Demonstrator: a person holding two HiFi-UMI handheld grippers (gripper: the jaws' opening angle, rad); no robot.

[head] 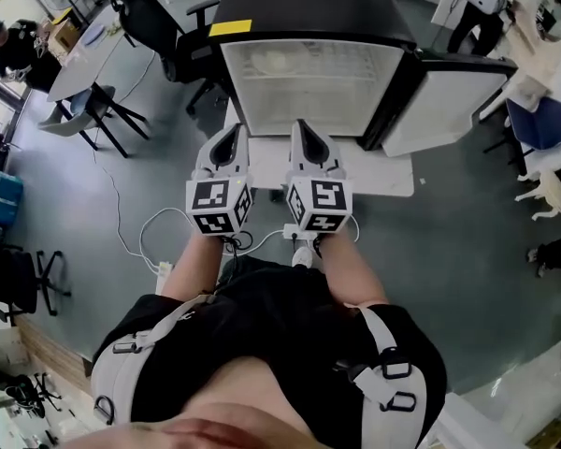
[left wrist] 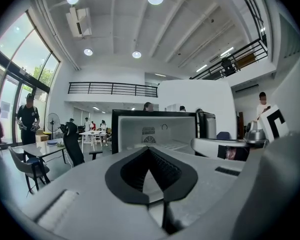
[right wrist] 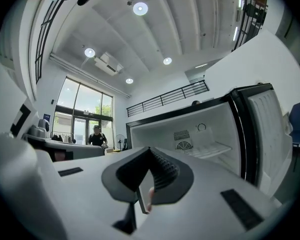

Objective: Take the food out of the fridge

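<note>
A small black fridge [head: 299, 7] stands open straight ahead, its white door [head: 439, 110] swung out to the right. Its white inside [head: 309, 82] shows a wire shelf [right wrist: 210, 150] and a round fan grille [left wrist: 149, 139]; I can make out no food in the part that shows. My left gripper [head: 232, 131] and right gripper [head: 302, 124] are held side by side, level, pointing at the opening and short of it. Both have their jaws together with nothing between them, as the left gripper view [left wrist: 150, 150] and right gripper view [right wrist: 150, 149] show.
The fridge rests on a white board [head: 374, 171] on the grey floor. White cables [head: 150, 237] trail at my left. A table [head: 89, 50] with chairs [head: 103, 115] stands far left, a black office chair [head: 159, 26] beside the fridge, a blue chair [head: 542, 124] at right. People stand in the background.
</note>
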